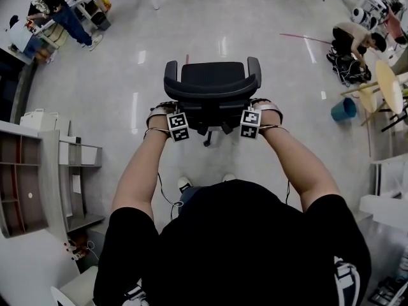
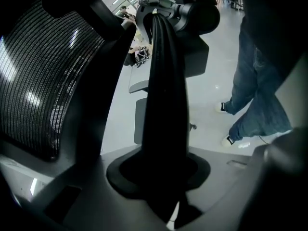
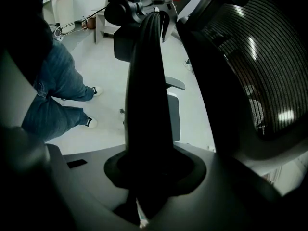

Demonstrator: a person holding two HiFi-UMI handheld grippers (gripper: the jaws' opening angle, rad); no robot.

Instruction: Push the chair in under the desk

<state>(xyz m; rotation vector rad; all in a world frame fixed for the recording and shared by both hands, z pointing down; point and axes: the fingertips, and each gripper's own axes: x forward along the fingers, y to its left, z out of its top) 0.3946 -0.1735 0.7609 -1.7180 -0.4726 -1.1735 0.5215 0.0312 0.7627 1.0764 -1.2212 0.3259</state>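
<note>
I'm gripping the chair [image 1: 212, 88] from behind: L tongs [image 1: 168, 111] & R tongs [image 1: 261, 110] both pinching its back bar [image 2: 166, 105].

The glossy grey floor [image 1: 95, 88] carries 1 black chair [image 1: 212, 88] in the middle. 1 blue bucket [image 1: 344, 109] stands well apart, at the right.

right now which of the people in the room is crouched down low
The person at the far right, bent low over dark gear next to the round wooden table. The one at the upper left, in jeans, is standing.
</note>
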